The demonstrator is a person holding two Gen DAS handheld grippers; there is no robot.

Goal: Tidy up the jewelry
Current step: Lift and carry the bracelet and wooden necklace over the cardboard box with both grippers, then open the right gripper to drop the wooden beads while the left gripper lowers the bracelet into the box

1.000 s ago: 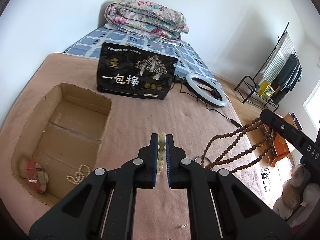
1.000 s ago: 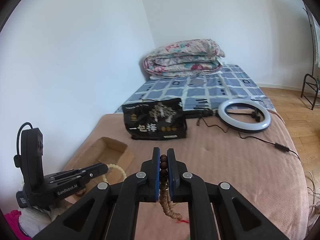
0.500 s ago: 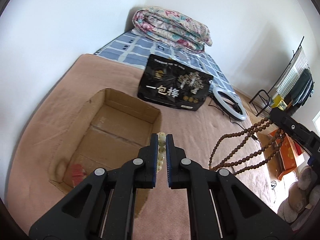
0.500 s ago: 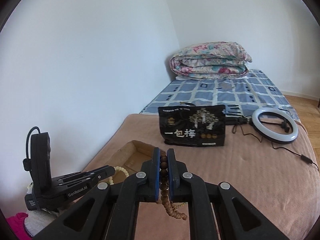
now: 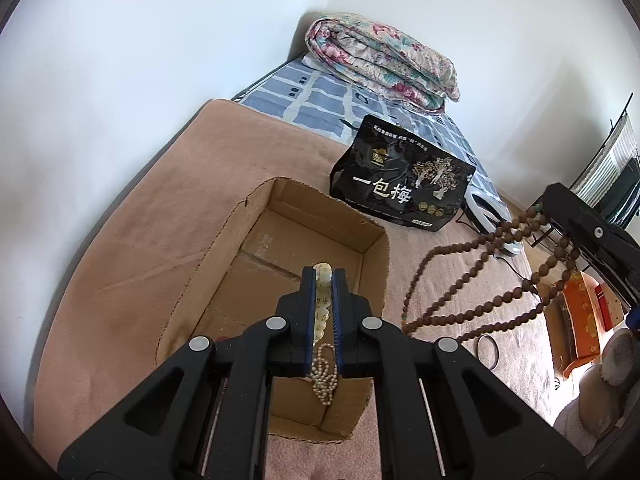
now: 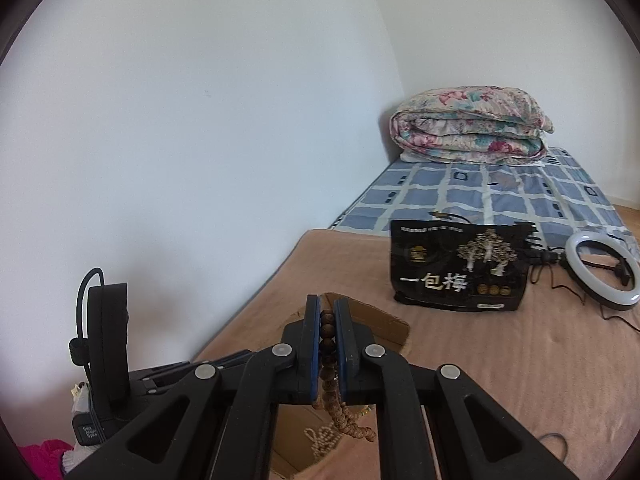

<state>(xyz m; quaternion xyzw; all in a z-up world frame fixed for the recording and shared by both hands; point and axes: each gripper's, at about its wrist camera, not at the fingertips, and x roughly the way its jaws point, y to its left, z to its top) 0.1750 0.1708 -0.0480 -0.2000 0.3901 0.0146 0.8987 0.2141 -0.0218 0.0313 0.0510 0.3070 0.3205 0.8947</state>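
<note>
My left gripper [image 5: 323,276] is shut on a bracelet of pale round beads [image 5: 322,285] and hangs over the open cardboard box [image 5: 312,216]. A pearl necklace [image 5: 322,376] lies on the box floor below the fingers. My right gripper [image 6: 327,308] is shut on a long brown wooden bead necklace [image 6: 328,330]. In the left wrist view the brown bead necklace's loops [image 5: 460,248] hang from the right gripper [image 5: 554,204], above the blanket just right of the box. In the right wrist view the box rim [image 6: 380,320] and the pearl necklace [image 6: 320,438] show beneath the fingers.
A black printed bag [image 5: 400,188] stands behind the box, with a ring light [image 6: 600,268] and its cable to the right. A folded floral quilt [image 5: 384,60] lies at the far wall. A small dark ring [image 5: 487,350] rests on the tan blanket right of the box.
Both grippers have travelled left toward the box. The left one now hangs over its opening instead of over the blanket; the brown necklace has come along with the right one.
</note>
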